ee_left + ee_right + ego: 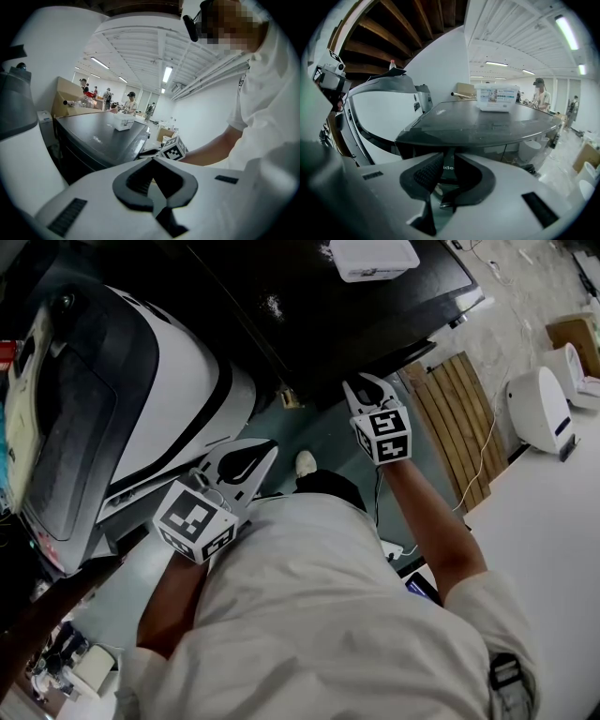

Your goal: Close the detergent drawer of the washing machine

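Observation:
The washing machine is a dark cabinet with a glossy black top (375, 315) (98, 131) (487, 124). My right gripper (360, 382) (447, 153) points at its front, just under the top's edge. Its jaws stand a narrow gap apart with nothing between them. Through the gap I see dark front panel with white letters (446, 168). A dark ledge (412, 354) juts out beside the tips; I cannot tell whether it is the drawer. My left gripper (269, 448) (152, 160) hangs lower and to the left, shut and empty, away from the machine.
A white lidded box (373, 257) (497, 97) sits on the machine's top. A large white-and-black rounded machine (141, 390) (379, 108) stands close on the left. Wooden slats (459, 423), a white cable and a small white appliance (536, 409) lie to the right. People stand far off.

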`<state>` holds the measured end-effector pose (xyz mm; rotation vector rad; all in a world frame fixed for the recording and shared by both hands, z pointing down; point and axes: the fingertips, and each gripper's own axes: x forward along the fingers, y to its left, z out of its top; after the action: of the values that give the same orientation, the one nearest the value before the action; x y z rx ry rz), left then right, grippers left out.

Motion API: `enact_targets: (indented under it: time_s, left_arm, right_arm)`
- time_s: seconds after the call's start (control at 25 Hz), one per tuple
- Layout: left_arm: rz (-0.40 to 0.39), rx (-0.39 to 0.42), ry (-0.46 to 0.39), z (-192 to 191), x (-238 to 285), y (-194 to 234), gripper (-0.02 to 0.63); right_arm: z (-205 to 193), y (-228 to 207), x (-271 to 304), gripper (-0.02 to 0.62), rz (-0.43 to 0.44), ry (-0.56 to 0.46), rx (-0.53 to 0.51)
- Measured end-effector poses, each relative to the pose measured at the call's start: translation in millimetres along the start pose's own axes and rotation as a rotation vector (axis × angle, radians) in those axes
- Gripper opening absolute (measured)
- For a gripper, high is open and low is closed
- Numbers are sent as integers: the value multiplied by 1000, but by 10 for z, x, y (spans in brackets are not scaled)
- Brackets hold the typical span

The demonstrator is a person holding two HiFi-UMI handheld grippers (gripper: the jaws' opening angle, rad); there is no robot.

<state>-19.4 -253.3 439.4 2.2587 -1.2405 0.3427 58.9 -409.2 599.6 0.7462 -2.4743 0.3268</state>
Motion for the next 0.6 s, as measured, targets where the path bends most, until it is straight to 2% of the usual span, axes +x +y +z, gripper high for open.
enact_targets:
  time_s: [0.6]
  left_arm:
    - [-6,29,-10,10,-120,-83,-5]
  right_arm:
    - [-9,4,-2,77,-10,-4,-19]
